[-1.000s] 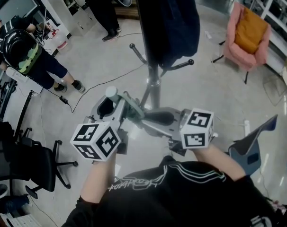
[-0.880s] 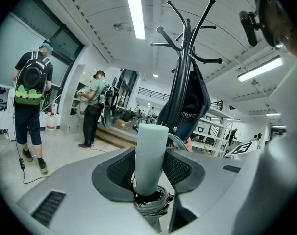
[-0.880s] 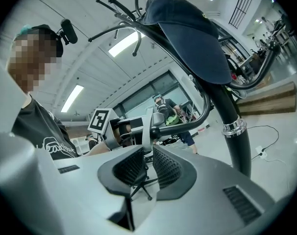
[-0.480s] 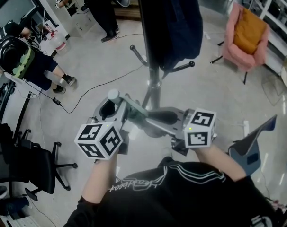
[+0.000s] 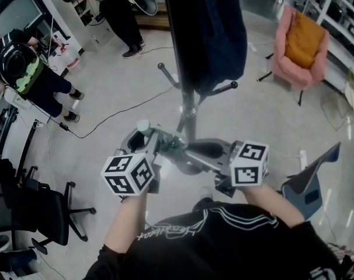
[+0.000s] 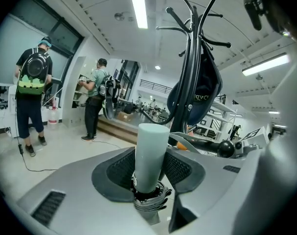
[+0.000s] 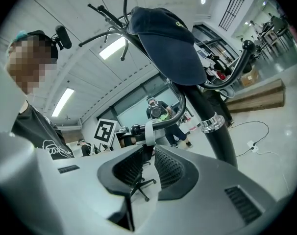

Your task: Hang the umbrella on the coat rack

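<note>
Clamped the left claw (image 6: 148, 174) around a folded compact umbrella with a pale green cylindrical handle (image 6: 151, 151). Stood that handle upright across the jaws, with crumpled grey canopy folds bunched right at the pads. Pinched a thin pale wrist strap (image 7: 149, 131), presumably the umbrella's own, at the very tips of the right claw (image 7: 147, 153), jaws nearly together. Faced a tall black metal coat rack (image 5: 183, 69) close ahead, already carrying a navy cap (image 7: 168, 43). Mattered most: the rack's low curved black hook with a ball end (image 7: 160, 125), just above and beyond the right claw's tips and crossed there by the wrist strap. Could not tell whether looped over it or merely in front. Put the right claw nearer that hook than the left. Probably needed the loop carried past the ball end, then both grips eased to let the umbrella hang lengthwise.
</note>
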{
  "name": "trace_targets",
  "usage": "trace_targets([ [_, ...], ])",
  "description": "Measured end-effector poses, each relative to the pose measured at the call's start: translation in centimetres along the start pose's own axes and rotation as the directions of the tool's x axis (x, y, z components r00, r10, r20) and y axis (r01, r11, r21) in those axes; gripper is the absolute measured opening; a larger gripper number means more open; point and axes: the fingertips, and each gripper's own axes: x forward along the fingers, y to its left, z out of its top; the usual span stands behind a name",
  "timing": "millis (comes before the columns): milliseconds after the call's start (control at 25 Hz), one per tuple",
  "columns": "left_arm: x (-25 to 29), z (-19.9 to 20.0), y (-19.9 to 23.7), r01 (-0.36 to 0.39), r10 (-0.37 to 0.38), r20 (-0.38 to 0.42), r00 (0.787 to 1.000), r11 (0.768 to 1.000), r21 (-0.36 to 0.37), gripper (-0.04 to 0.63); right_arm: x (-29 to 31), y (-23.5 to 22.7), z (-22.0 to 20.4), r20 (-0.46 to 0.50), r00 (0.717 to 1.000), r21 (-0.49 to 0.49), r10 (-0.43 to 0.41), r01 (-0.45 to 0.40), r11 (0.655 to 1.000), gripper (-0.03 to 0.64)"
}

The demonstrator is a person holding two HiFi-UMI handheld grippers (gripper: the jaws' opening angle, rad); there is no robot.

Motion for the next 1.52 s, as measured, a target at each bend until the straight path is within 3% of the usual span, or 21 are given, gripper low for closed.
trace_targets([
  [680, 3.2, -7.3, 2.8, 0.017, -0.013, -0.158, 0.987, 1.0, 0.023, 0.161, -3.4, -1.9, -1.2, 0.028, 0.997, 0.059, -0.072, 0.071, 0.996, 0.071],
  [880, 3.5, -9.0, 2.2, 0.088, -0.071, -0.194, 0.978, 0.993, 0.084, 0.166, -4.1, -2.4, -1.4, 0.032, 0.995, 0.074, -0.091, 0.088, 0.993, 0.071],
  [1080, 4.2, -11.3, 0.1, 0.201, -0.154, -0.273, 0.95, 0.967, 0.154, 0.172, -4.9, -2.8, -1.3, 0.039, 0.993, 0.081, -0.114, 0.111, 0.991, 0.071],
  [1320, 4.0, -12.2, -1.5, 0.306, -0.271, -0.279, 0.921, 0.948, 0.09, 0.172, -5.4, -2.7, -1.5, 0.043, 0.989, 0.09, -0.141, 0.137, 0.986, 0.071],
  [1520, 2.5, -12.4, -1.0, 0.298, -0.276, -0.262, 0.925, 0.953, 0.047, 0.178, -5.8, -2.0, -1.4, 0.054, 0.987, 0.089, -0.15, 0.145, 0.985, 0.071],
])
